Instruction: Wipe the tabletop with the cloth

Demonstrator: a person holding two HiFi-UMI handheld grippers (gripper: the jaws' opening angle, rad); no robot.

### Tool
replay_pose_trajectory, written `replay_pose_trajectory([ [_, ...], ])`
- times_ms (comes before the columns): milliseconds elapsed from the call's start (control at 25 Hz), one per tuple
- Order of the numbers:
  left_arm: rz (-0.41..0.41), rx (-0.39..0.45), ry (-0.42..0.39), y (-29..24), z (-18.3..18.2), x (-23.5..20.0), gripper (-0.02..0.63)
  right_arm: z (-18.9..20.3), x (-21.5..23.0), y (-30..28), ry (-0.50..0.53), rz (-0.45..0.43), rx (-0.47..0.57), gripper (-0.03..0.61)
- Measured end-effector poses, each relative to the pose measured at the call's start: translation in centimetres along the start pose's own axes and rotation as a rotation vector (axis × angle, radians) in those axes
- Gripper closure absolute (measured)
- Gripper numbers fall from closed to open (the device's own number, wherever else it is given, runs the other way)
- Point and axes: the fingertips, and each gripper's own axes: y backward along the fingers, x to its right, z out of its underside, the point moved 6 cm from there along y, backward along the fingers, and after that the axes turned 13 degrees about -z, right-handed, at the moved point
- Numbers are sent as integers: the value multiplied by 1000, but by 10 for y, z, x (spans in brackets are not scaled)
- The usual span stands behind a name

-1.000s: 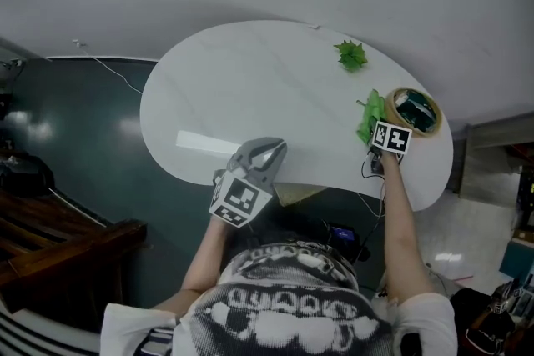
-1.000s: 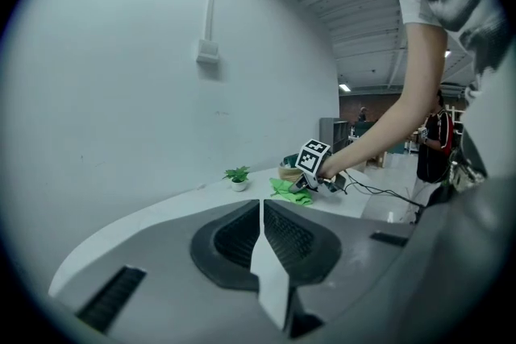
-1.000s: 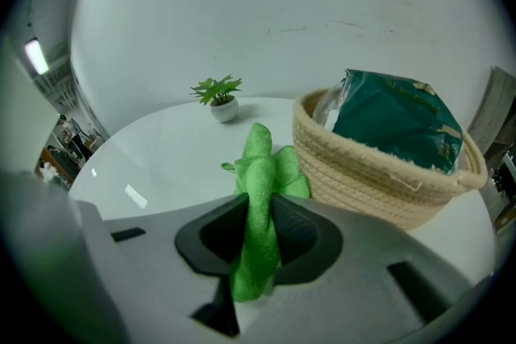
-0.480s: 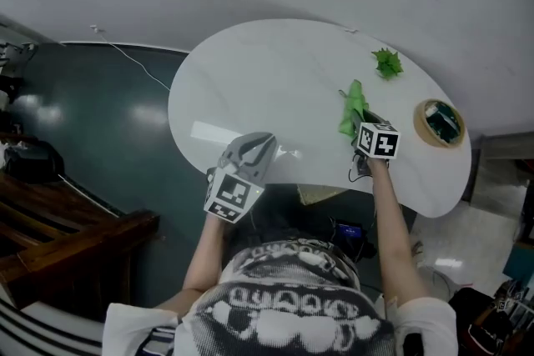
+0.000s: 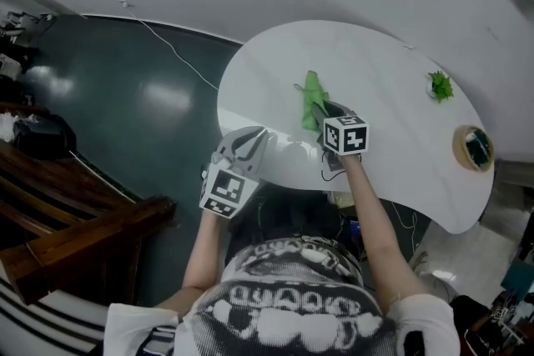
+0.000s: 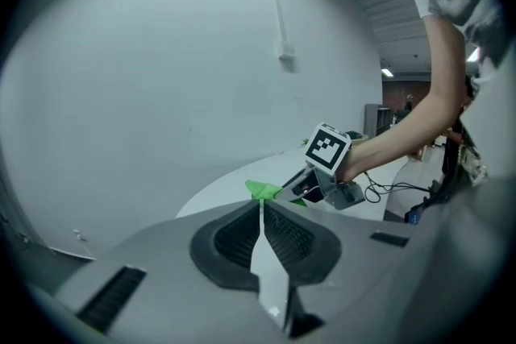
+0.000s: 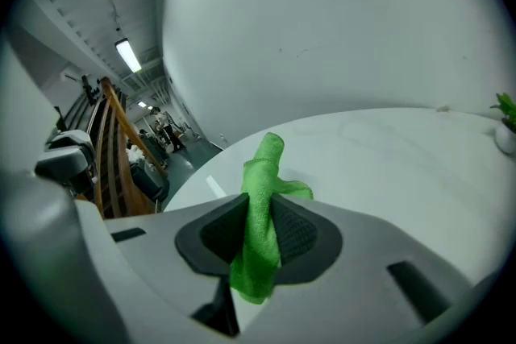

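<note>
The right tool (image 5: 324,112) pinches the green cloth (image 5: 313,98) between its jaws, and the cloth trails on the white worktop (image 5: 392,71) left of centre. The left tool (image 5: 249,144), jaws pressed together on nothing, hangs at the near-left edge. A second ago the cloth lay beside the round dish (image 5: 473,147). It has since swept leftward, so one pass looks done; the far and left parts likely remain.

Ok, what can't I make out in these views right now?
1. Whether the cloth touches the tabletop: the right gripper hides its underside in the head view and its own.
2. What the round thing is: too small in the head view.
3. The green sprig: tiny in the head view, cut by the right gripper view's edge.
</note>
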Motion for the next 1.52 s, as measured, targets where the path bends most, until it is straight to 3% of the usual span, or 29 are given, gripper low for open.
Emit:
replay_pose_trajectory([
  [280,-79,-34,20,38,39,-71,600,-10,-89,-94,32,-129,-44,502],
  [600,-125,-63,49,71,69,-103,600,15,-150,-149,59,-209,-136,502],
  [800,-119,-59,50,74,74,-105,600,34,-137,-149,26,-160,-172,502],
  [1080,-52,-29,25,57,59,-78,600,44,-96,-105,-33,-71,-143,502],
  [1520,101,38,-65,17,1,21,600,76,-8,19,-125,80,-57,502],
])
